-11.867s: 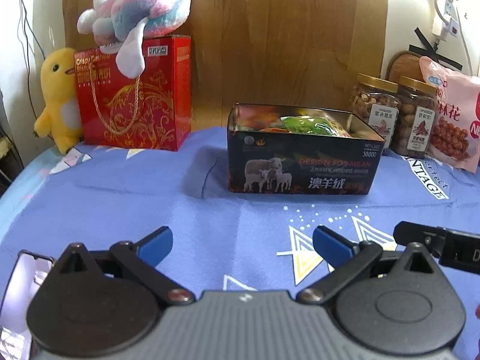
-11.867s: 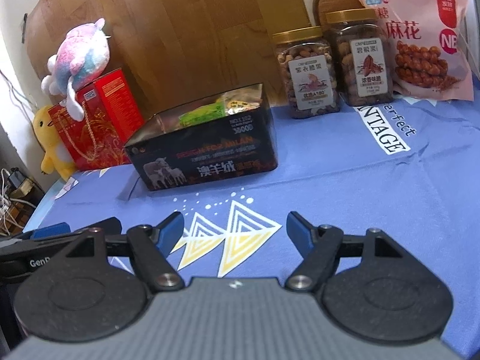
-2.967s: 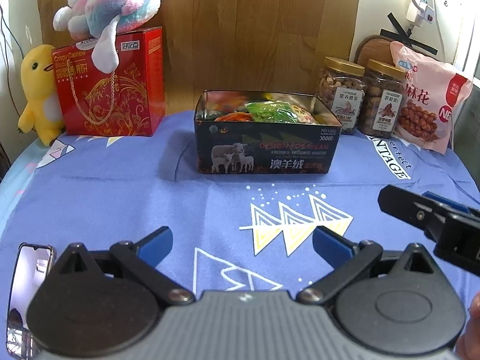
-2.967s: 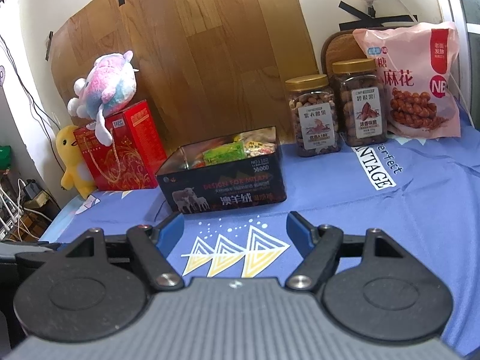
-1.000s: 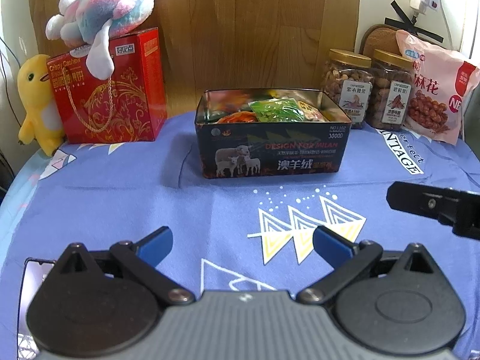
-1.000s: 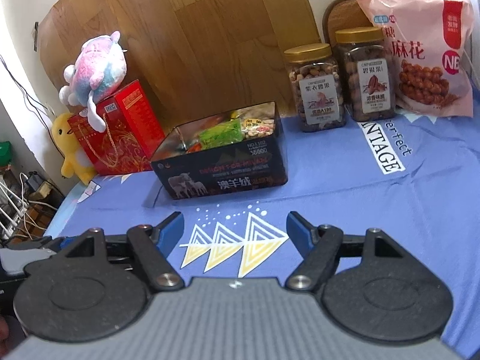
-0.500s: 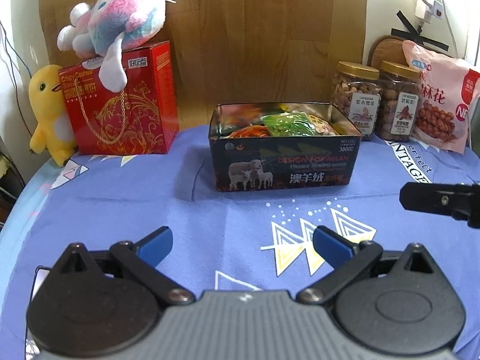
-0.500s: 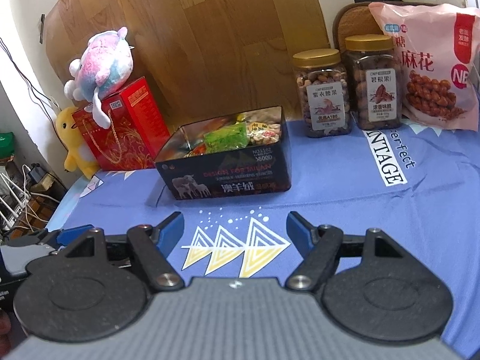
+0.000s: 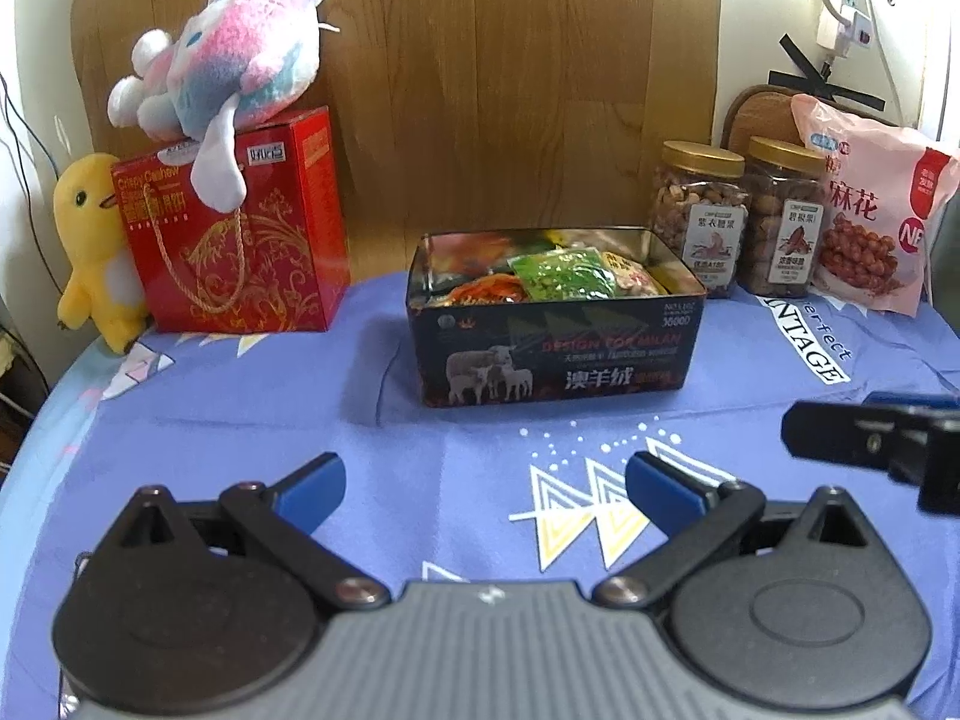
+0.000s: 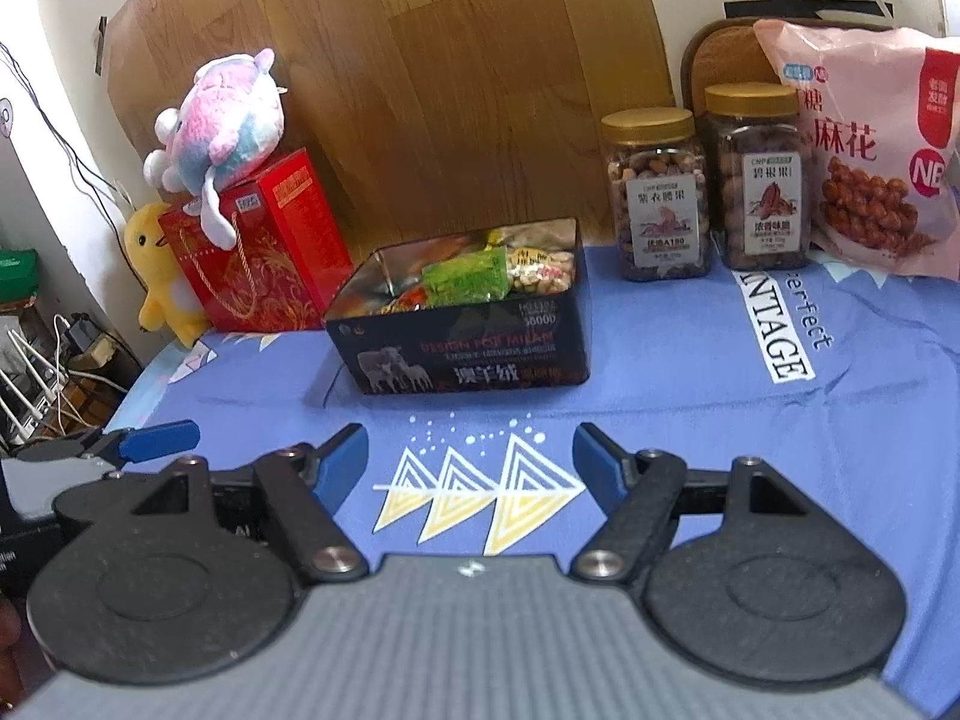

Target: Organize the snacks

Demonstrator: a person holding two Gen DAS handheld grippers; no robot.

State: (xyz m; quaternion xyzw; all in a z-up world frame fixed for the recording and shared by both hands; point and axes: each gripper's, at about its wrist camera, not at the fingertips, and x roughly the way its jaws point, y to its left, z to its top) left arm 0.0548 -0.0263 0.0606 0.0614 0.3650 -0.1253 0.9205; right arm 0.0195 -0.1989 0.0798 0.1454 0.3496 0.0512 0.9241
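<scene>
A dark open tin (image 9: pixel 558 369) (image 10: pixel 474 354) stands mid-table on the blue cloth, filled with snack packets, a green packet (image 9: pixel 561 276) (image 10: pixel 465 282) on top. Two gold-lidded nut jars (image 9: pixel 699 219) (image 10: pixel 657 195) and a pink snack bag (image 9: pixel 870 210) (image 10: pixel 870 150) stand at the back right. My left gripper (image 9: pixel 483 489) is open and empty, hovering in front of the tin. My right gripper (image 10: pixel 471 462) is open and empty, also in front of the tin, to the right of the left one.
A red gift box (image 9: pixel 240 222) (image 10: pixel 264 240) with a pink plush toy (image 9: pixel 228 78) on top and a yellow plush duck (image 9: pixel 93 240) stand at the back left. A wooden board (image 9: pixel 480 90) leans behind. Cables and routers (image 10: pixel 42 384) lie off the table's left edge.
Both grippers have shifted slightly in front of the tin, staying open and empty. Nothing on the table has moved.
</scene>
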